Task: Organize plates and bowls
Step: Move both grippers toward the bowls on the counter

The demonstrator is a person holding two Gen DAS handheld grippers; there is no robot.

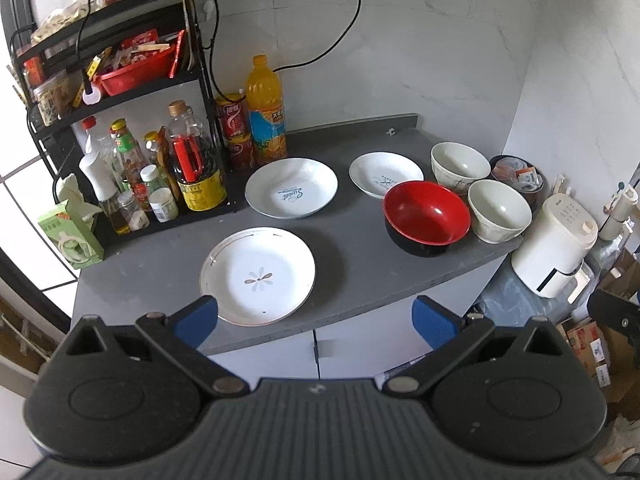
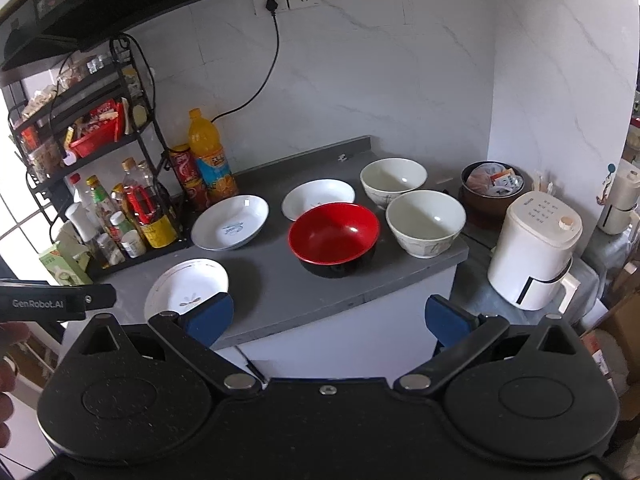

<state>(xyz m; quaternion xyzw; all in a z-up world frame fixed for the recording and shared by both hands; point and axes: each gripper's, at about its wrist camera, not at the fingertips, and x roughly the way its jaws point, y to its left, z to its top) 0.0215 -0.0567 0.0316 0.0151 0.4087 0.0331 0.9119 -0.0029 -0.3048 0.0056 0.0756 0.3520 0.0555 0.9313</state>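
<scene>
Left claw [image 1: 314, 318]: fully spread, blue pads wide apart, holding nothing and touching nothing. It hovers at the near edge of the grey desk [image 1: 360, 264]. The flower-pattern plate [image 1: 258, 276] lies flat on the desk just ahead of the left pad, at the near left.

Right claw [image 2: 328, 320]: likewise wide open and empty, positioned short of the desk's front edge. The red bowl [image 2: 334, 232] sits upright on the desk ahead of it, roughly centred between the pads but well apart from them.

Remaining items on the desk:
- Lettered plate [image 1: 291, 188], behind the flower-pattern plate, near the orange drink bottle [image 1: 266, 110].
- Small white plate [image 1: 386, 174], behind the red bowl and just beside it.
- Two cream bowls, upright, right of the red bowl: rear cream bowl [image 1: 460, 168] and front cream bowl [image 1: 500, 210], close together.

A condiment rack [image 1: 132, 152] occupies the desk's left side. A white appliance [image 1: 554, 246] stands off the right end.
</scene>
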